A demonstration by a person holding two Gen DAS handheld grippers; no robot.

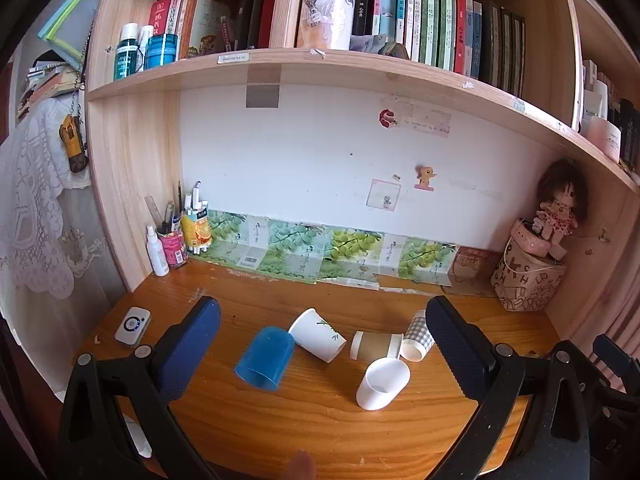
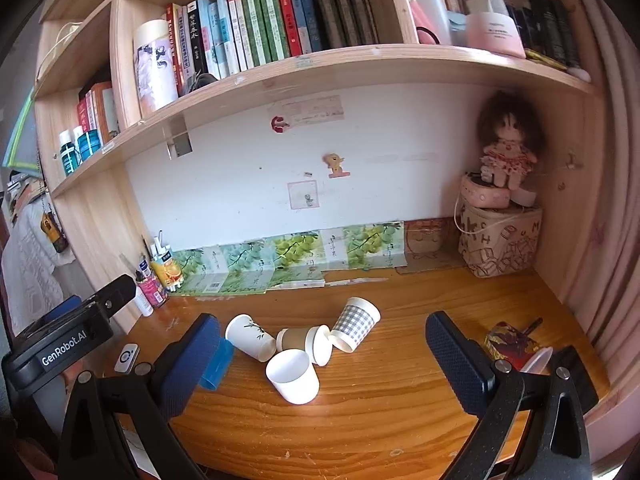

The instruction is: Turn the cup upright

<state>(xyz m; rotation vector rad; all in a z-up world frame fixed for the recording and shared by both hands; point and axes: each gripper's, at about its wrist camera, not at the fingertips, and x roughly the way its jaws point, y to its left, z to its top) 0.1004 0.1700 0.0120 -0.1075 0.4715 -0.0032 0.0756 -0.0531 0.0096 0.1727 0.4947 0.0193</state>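
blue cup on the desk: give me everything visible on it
The blue cup is translucent blue, looks plastic, smooth-walled, no handle. It lies tipped on the wooden desk, open mouth toward the camera in the left wrist view. Its closed end meets the leaf-print paper cup. No gripper touches it. In the right view a finger hides most of it.

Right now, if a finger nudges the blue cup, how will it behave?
The blue cup lies on its side, so it will probably roll in an arc. It looks like thin translucent plastic: likely light, slick on the desk, and may bump the leaf-print cup.

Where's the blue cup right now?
The blue cup lies tipped over on the wooden desk, leftmost in the cluster, its base against the leaf-printed white cup.
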